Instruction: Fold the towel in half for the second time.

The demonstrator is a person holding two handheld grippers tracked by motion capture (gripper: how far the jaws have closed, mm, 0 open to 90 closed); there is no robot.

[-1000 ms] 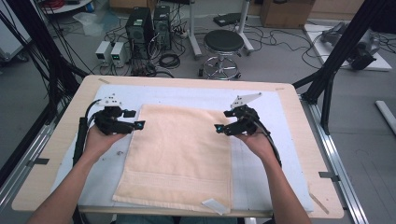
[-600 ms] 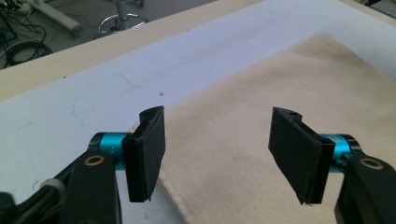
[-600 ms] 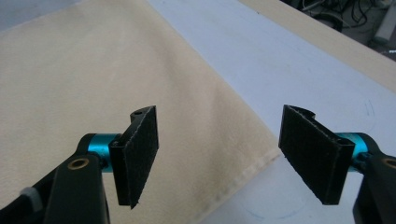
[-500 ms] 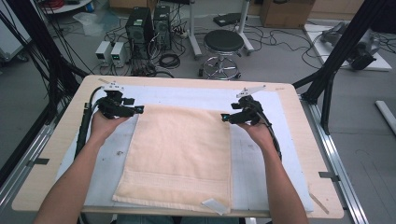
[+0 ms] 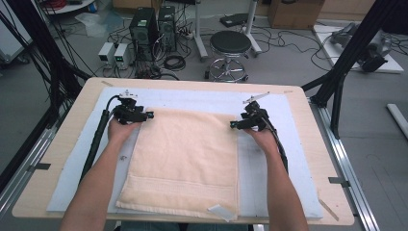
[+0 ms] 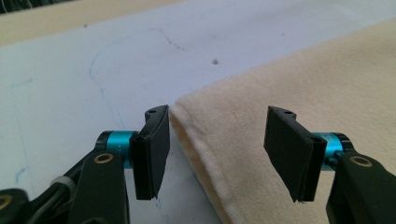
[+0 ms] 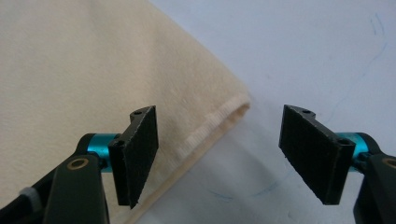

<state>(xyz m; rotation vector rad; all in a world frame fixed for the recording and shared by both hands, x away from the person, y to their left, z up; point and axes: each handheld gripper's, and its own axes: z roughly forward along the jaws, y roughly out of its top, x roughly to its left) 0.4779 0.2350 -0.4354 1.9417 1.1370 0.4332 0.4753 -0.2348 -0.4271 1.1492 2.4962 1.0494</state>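
Note:
A cream towel (image 5: 187, 159) lies folded flat on the pale blue mat (image 5: 284, 163). My left gripper (image 5: 146, 115) is at the towel's far left corner. In the left gripper view its jaws straddle that corner (image 6: 219, 135) with gaps on both sides; they have just been closing, and the pads (image 6: 152, 149) do not press the cloth. My right gripper (image 5: 234, 125) is at the far right corner. In the right gripper view the jaws stand apart over the corner's hem (image 7: 224, 121), one pad (image 7: 140, 149) above the cloth, the other above bare mat.
The mat lies on a wooden table (image 5: 62, 144) with black frame posts at both sides. A small white tag (image 5: 221, 211) lies at the towel's near edge. Beyond the table's far edge are a stool (image 5: 230, 45), computer boxes (image 5: 154, 26) and cables on the floor.
Both hands have moved away from me and down, from beside the towel's sides to its two far corners. The towel has not shifted.

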